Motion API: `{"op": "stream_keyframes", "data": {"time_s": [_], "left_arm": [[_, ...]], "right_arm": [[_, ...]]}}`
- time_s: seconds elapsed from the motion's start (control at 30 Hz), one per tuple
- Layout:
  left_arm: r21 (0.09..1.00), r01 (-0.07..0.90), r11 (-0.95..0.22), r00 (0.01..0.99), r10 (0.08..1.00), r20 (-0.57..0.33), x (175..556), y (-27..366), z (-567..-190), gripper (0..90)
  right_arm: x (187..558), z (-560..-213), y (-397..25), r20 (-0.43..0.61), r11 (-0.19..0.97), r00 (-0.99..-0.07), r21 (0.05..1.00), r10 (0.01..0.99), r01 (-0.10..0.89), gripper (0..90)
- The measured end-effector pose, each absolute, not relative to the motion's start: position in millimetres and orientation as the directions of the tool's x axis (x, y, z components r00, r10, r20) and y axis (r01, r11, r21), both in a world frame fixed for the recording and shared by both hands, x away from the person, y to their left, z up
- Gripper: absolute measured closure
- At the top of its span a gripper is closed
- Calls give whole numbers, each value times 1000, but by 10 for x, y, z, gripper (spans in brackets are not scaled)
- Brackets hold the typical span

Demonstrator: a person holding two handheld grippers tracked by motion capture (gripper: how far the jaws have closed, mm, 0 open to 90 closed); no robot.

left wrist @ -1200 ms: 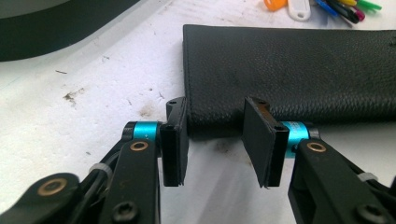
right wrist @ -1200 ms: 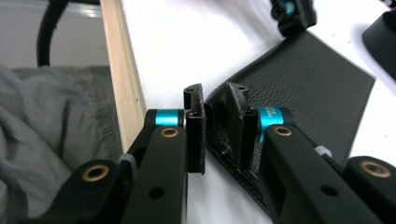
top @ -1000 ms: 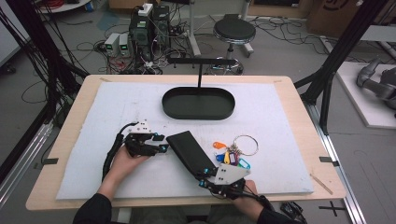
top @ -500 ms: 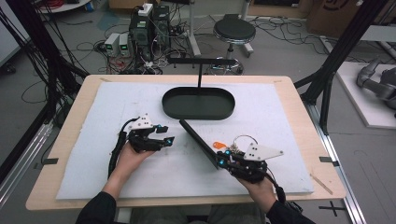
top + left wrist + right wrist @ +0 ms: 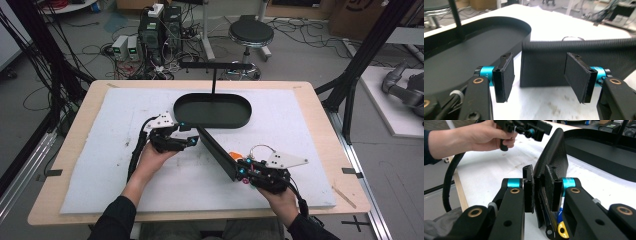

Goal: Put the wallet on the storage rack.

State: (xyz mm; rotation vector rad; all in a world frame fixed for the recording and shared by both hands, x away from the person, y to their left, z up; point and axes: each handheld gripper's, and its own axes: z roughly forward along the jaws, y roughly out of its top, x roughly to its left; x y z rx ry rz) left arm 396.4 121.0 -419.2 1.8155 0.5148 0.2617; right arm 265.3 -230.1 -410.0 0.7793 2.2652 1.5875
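A long flat black textured case (image 5: 216, 149) stands on its edge on the white mat, running from the tray's front rim toward me. My right gripper (image 5: 242, 173) is shut on its near end, and the right gripper view shows the jaws clamped on the case (image 5: 554, 152) at the gripper (image 5: 539, 187). My left gripper (image 5: 193, 138) is open just left of the case's far end. In the left gripper view the case (image 5: 599, 50) stands upright right behind the open gripper (image 5: 539, 73), not touching it. The left gripper (image 5: 534, 128) also appears in the right gripper view.
A black oval tray (image 5: 181, 107) with an upright post and crossbar sits at the back of the mat, also seen as the tray (image 5: 474, 45) and the tray (image 5: 599, 147). A key ring (image 5: 260, 150) with coloured tags (image 5: 561, 228) lies beside the right gripper.
The case went from lying flat to standing on its edge as my right gripper swung right with it. My left gripper moved right and farther away, up to the case's far end.
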Motion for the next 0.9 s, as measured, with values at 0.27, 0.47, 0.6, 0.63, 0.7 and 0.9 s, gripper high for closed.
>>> {"op": "stream_keyframes", "data": {"time_s": [0.27, 0.47, 0.6, 0.63, 0.7, 0.9], "left_arm": [[939, 226, -259, 884, 459, -86, 4023, 1117, -4232, 385], [929, 218, -300, 895, 441, -67, 3979, 1031, -4235, 387], [929, 213, -301, 897, 438, -63, 3916, 1044, -4210, 386], [934, 210, -290, 895, 442, -63, 3889, 1060, -4195, 387], [941, 202, -272, 893, 446, -63, 3839, 1114, -4156, 387], [954, 190, -231, 878, 475, -60, 3753, 1352, -4067, 387]], "right_arm": [[2647, -4082, -2301, 60, 272, -801, 923, 596, 272, 732], [2683, -4115, -2200, 52, 297, -765, 903, 642, 311, 571], [2753, -4173, -2107, 53, 324, -744, 878, 666, 352, 613], [2764, -4183, -2090, 47, 328, -742, 877, 669, 351, 668], [2788, -4184, -2077, 41, 331, -748, 880, 663, 342, 715], [2856, -4152, -2137, 62, 317, -770, 888, 635, 333, 760]]}}
